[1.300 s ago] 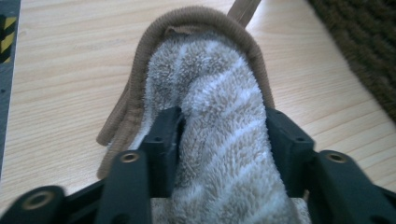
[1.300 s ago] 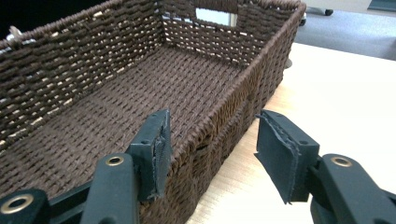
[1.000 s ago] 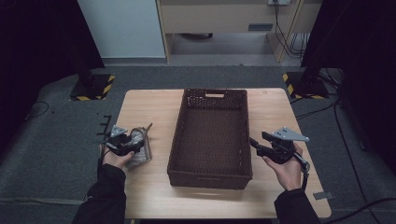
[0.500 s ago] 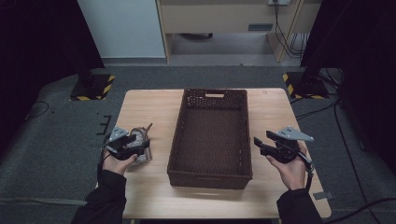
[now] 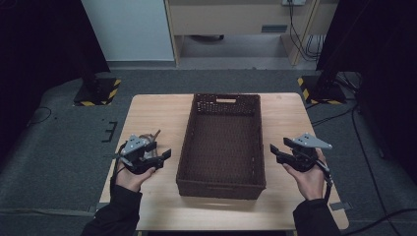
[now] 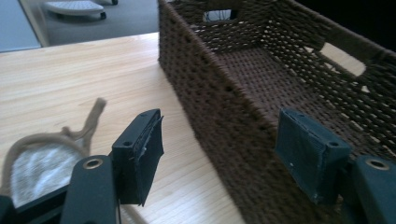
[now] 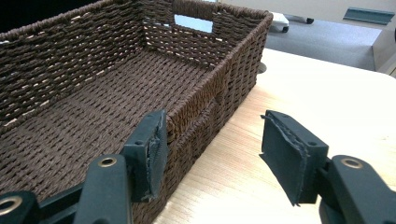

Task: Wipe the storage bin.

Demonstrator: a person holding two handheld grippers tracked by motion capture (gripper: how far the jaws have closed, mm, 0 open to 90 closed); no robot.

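Wicker basket (image 5: 222, 142) sits mid-desk (image 5: 285, 113). Left gripper (image 5: 156, 156) has just spread its fingers and lifted off the pouch (image 5: 145, 139), now beside the basket. Right gripper (image 5: 276, 151) hovers, fingers spread, empty.

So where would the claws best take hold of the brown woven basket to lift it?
Probably the two long side walls of the basket, one claw from each side. The left claw and right claw already face those walls with jaws open, and the rims look thin enough to straddle.
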